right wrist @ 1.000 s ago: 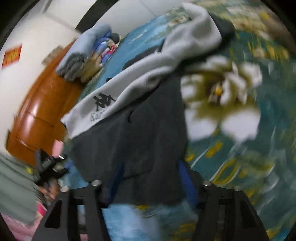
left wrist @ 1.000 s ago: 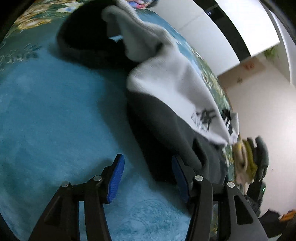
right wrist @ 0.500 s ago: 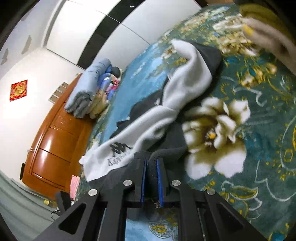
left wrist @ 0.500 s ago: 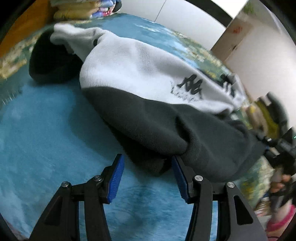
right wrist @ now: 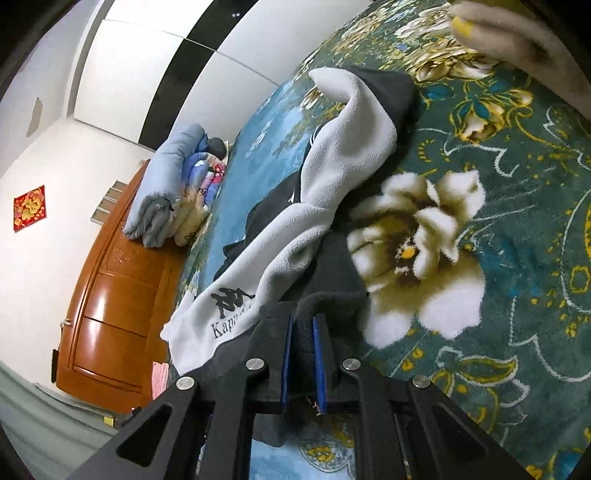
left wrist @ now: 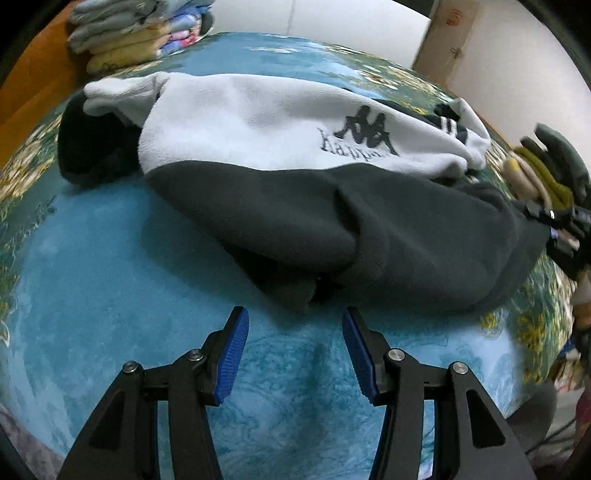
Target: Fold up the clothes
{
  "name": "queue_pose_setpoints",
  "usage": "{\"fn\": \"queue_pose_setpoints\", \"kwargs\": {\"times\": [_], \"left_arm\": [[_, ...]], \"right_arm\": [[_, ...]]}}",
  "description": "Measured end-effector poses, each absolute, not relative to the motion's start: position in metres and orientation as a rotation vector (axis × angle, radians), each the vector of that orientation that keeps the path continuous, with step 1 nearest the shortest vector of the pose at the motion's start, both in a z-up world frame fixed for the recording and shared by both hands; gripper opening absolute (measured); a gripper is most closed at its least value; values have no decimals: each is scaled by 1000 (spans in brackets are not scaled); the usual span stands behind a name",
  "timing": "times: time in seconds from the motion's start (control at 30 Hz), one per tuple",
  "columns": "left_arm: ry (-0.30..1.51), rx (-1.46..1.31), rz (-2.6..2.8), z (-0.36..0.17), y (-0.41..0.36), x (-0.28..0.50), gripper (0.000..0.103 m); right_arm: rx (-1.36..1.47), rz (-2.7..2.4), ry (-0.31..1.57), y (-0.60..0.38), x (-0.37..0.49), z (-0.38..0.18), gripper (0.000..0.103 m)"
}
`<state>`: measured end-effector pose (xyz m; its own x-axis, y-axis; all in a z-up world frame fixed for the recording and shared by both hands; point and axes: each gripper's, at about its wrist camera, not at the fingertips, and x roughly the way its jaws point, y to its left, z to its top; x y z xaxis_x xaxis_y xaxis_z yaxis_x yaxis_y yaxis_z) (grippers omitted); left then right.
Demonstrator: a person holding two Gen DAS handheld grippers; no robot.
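A white and dark grey fleece sweatshirt with a black logo lies bunched on the blue floral blanket. My left gripper is open and empty, just in front of the sweatshirt's dark hem, with the jaws either side of a folded corner. My right gripper is shut on the dark grey hem of the sweatshirt, which trails away from it across the blanket. The right gripper also shows in the left wrist view at the sweatshirt's right end.
A stack of folded bedding sits at the far end of the bed, also in the right wrist view. A wooden headboard stands behind it. A yellow and beige garment lies to the right.
My right gripper has closed on the sweatshirt's dark hem. My left gripper has swung round to face the sweatshirt's near hem and stayed open.
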<state>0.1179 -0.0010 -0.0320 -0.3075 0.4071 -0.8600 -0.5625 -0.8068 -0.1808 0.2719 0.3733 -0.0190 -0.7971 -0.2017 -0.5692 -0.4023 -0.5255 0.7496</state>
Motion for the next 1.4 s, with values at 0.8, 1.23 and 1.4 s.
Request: {"fn": "queue_pose_setpoints", "kwargs": {"times": [0.8,1.23,1.4], "left_arm": [[-289,-975,2397,82,-148,136,9],[-434,-1419,2210,4,-181,135,22],[-417,-1337,2259,21,-186,132,40]], "right_arm": [[-796,2742,1330,334,326,36,12],[-1053,2403,1466,342,354,-58,9],[-1067,2417,1450,339,354,-58,13]]}}
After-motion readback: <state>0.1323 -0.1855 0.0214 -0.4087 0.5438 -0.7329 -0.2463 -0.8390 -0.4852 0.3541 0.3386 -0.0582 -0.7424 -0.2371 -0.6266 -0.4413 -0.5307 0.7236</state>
